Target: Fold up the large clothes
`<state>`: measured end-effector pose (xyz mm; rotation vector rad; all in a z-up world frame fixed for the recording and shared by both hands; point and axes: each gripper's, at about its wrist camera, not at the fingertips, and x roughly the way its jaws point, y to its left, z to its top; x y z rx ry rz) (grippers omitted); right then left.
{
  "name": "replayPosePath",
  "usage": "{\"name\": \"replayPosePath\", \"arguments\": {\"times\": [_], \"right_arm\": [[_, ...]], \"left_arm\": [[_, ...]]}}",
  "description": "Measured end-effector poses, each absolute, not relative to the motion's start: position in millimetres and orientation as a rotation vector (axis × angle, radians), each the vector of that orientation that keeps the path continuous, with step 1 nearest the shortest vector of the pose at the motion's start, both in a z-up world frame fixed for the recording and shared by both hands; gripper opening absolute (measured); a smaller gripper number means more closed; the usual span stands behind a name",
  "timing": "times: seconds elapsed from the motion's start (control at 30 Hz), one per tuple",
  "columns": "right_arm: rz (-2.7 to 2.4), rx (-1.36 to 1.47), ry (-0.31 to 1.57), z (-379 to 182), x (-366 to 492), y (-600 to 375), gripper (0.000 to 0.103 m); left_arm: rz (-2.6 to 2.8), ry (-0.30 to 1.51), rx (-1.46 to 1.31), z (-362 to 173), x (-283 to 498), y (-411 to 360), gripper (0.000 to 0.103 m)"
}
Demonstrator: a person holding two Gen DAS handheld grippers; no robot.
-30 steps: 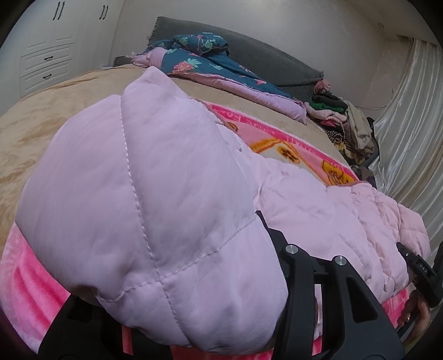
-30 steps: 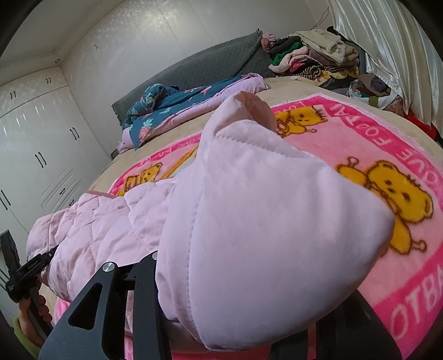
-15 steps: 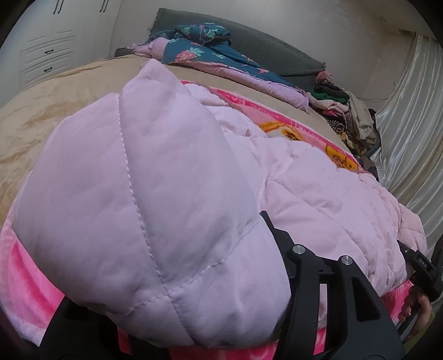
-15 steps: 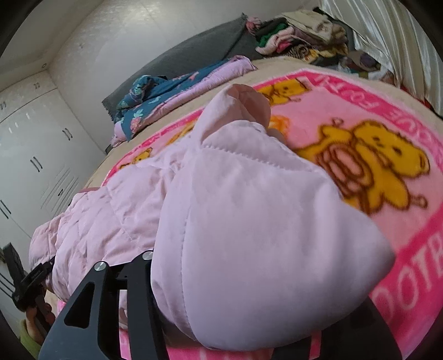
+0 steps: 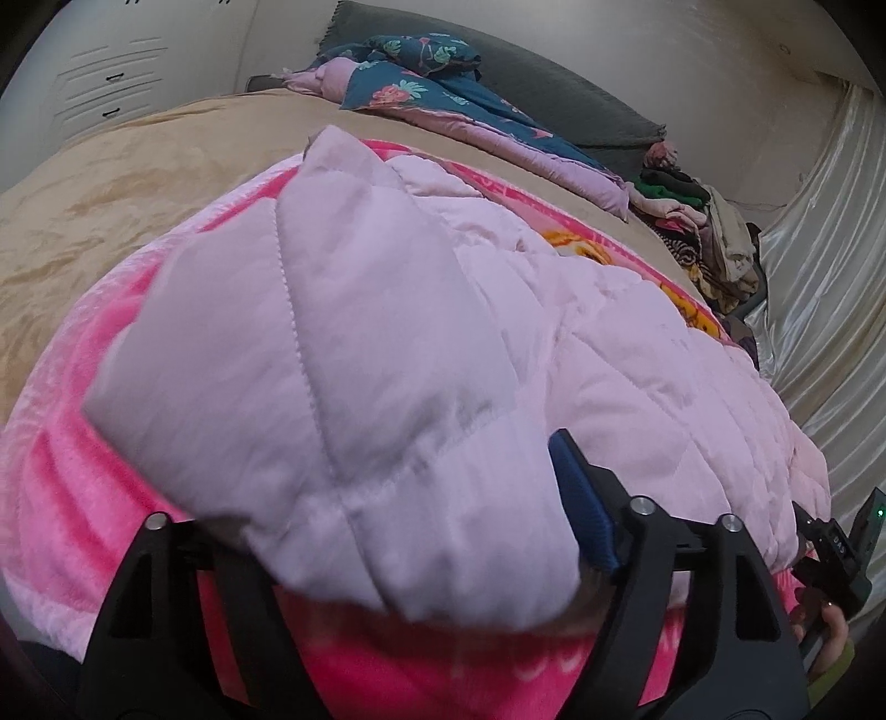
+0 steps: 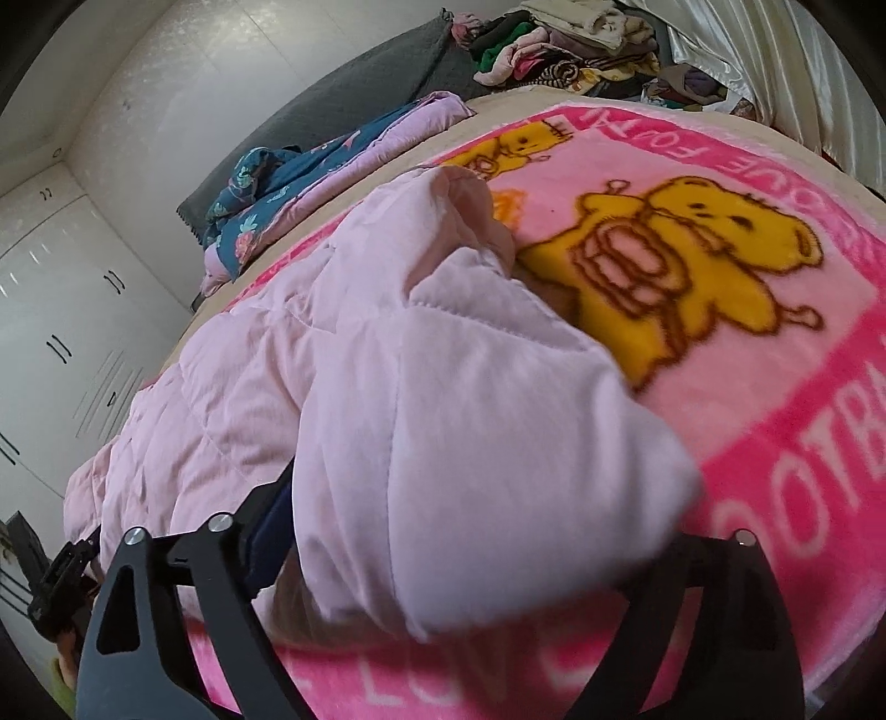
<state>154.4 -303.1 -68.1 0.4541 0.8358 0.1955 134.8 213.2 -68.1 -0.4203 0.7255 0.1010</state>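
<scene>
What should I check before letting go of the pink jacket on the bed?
1. Left gripper spread wide around a jacket corner: grip cannot tell.
2. Right gripper likewise around the other corner: grip cannot tell.
3. Jacket body lying on the pink blanket: ok.
4. Far edge bunched near the bear print, not flat: not ok.
5. Clothes pile apart from the jacket: ok.

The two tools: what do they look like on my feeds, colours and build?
Both are matte black, angular frames with triangular cut-outs and silver screw heads. The left tool shows a ribbed blue pad on its right finger; the right tool shows a dark blue pad on its left finger. No cables or sleeves are visible.
</scene>
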Motion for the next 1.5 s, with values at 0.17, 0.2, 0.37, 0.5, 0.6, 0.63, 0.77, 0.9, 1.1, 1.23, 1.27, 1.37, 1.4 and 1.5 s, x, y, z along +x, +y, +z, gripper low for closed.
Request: {"name": "replayPosePath", "arguments": {"times": [0.17,0.2,0.37,0.5,0.6,0.63,0.77,0.9,1.1,1.23,1.27,1.37,1.4,1.5], "right_arm": [[0.182,0.41,0.827,-59,137,-311,0.096],[0.181,0.403,0.825,-57,134,-312,0.096],[0.169,0.382,0.816,-48,119,-319,0.097],[0.161,0.377,0.792,-38,111,-325,0.097],[0.152,0.361,0.765,-28,106,-329,0.098],[0.147,0.352,0.753,-23,103,-329,0.098],[0.138,0.304,0.704,-5,93,-328,0.099],[0.153,0.245,0.638,17,83,-321,0.099],[0.206,0.186,0.559,46,68,-305,0.099],[0.265,0.17,0.531,62,59,-293,0.099],[0.272,0.169,0.529,64,58,-290,0.099],[0.297,0.146,0.508,73,53,-280,0.099],[0.301,0.135,0.5,76,51,-276,0.099],[0.316,0.097,0.477,83,44,-264,0.099]], "left_arm": [[0.105,0.733,-0.399,-62,122,212,0.087],[0.106,0.735,-0.391,-61,118,212,0.09],[0.118,0.736,-0.395,-57,104,218,0.091],[0.17,0.718,-0.359,-47,92,221,0.094],[0.178,0.696,-0.372,-38,82,225,0.094],[0.184,0.687,-0.371,-35,79,226,0.094],[0.209,0.661,-0.355,-22,70,227,0.094],[0.214,0.64,-0.338,-10,64,222,0.094],[0.201,0.615,-0.304,3,59,209,0.094],[0.189,0.591,-0.284,12,55,200,0.094],[0.182,0.585,-0.279,14,55,197,0.094],[0.168,0.575,-0.27,18,53,190,0.094],[0.162,0.572,-0.264,19,53,186,0.094],[0.152,0.563,-0.251,22,52,179,0.094]]}}
